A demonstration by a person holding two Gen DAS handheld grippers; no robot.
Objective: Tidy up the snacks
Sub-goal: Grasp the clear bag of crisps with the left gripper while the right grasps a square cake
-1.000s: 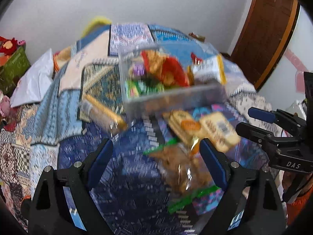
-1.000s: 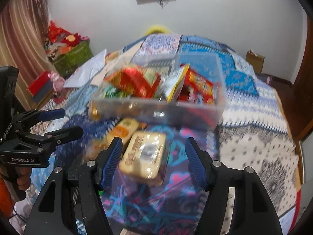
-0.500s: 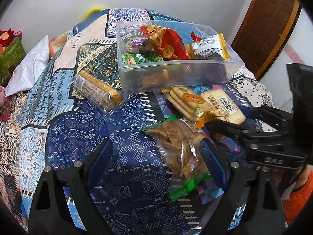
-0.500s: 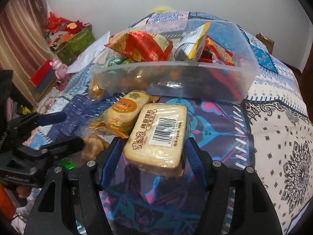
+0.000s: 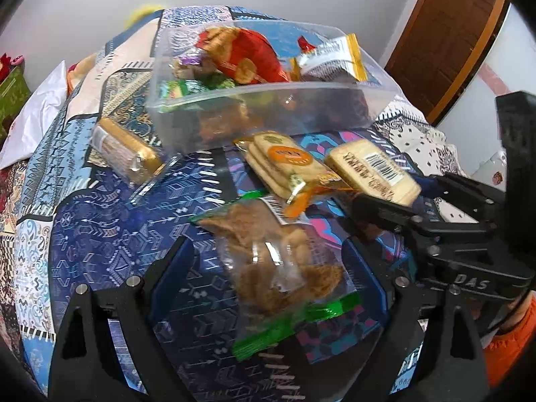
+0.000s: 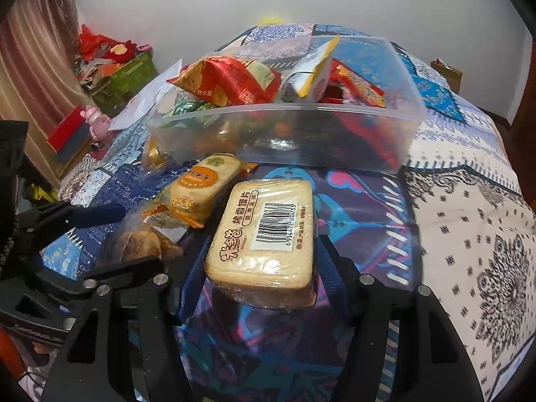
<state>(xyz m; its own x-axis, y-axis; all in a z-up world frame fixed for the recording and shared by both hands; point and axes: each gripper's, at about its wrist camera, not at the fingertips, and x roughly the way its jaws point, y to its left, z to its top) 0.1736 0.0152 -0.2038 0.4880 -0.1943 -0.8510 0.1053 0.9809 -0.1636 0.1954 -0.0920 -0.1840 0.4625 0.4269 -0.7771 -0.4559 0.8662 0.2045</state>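
Note:
A clear plastic bin [image 5: 254, 87] [image 6: 284, 110] full of snack packets stands on the patterned bedspread. In front of it lie a pale biscuit pack with a barcode [image 6: 264, 231] [image 5: 372, 171], an orange-label cracker pack [image 5: 284, 160] [image 6: 197, 184] and a clear bag of brown snacks with a green edge [image 5: 278, 261]. My right gripper [image 6: 263, 261] [image 5: 385, 201] is closing on the pale pack, its blue pads against the pack's two long sides. My left gripper [image 5: 268, 258] [image 6: 117, 238] stands open, straddling the brown snack bag without touching it.
A gold-wrapped biscuit roll [image 5: 124, 150] lies left of the bin. Pillows [image 5: 37, 114] sit at the bed's far left, a wooden door [image 5: 445, 43] at the right. Boxes and toys [image 6: 110, 77] are piled on the floor by the curtain. The bed edge drops off to the right.
Both grippers have come down closer to the snacks. The left one now straddles the brown bag. The right one's fingers have narrowed onto the pale biscuit pack.

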